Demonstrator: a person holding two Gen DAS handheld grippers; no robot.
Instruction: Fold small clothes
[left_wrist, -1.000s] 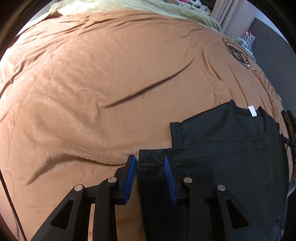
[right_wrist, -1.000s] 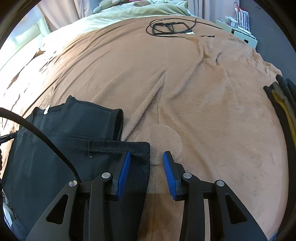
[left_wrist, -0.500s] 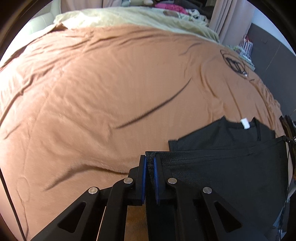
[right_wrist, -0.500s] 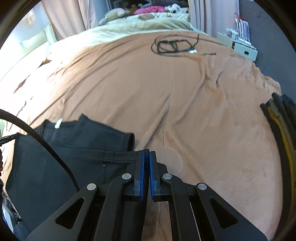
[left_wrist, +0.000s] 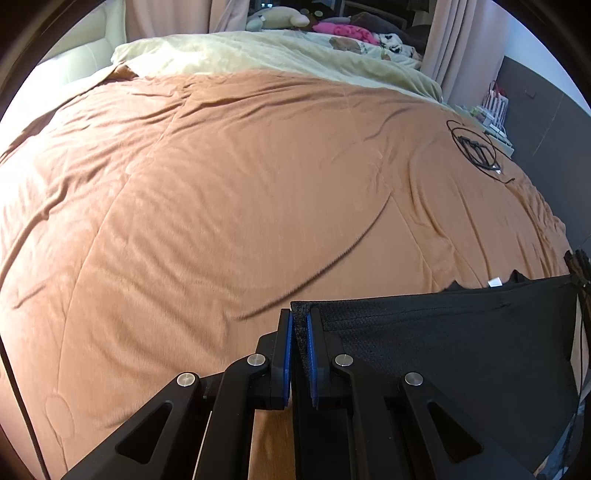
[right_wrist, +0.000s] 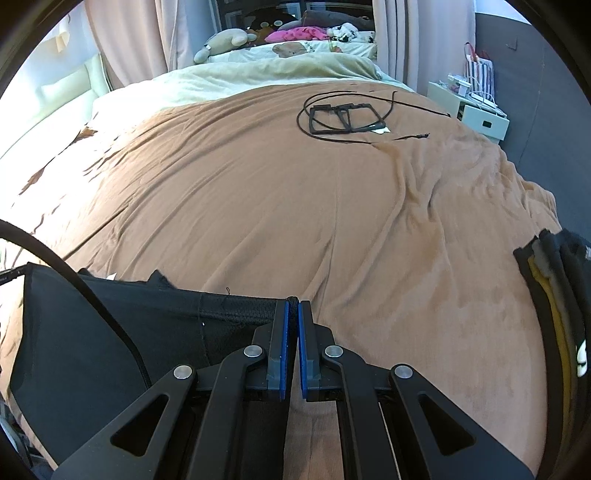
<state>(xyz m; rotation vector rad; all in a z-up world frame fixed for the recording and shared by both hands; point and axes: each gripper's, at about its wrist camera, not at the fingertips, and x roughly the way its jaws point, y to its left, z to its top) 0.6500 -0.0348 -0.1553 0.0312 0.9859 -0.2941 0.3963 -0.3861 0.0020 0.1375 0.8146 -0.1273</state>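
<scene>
Black fabric fills our near view: we hold a black garment (left_wrist: 443, 350) stretched between both tools. Our left gripper (left_wrist: 301, 332) is clamped on its left corner, blue pads pressed against the hem, and our right gripper (right_wrist: 291, 325) is pinched tight on the opposite corner. The cloth hangs taut above a brown blanket (right_wrist: 295, 203). At the right edge we see a stack of folded clothes (right_wrist: 554, 302). Farther off lies a coiled black cable (right_wrist: 343, 118), then a pale green duvet (left_wrist: 277, 55) and stuffed toys (right_wrist: 225, 40).
</scene>
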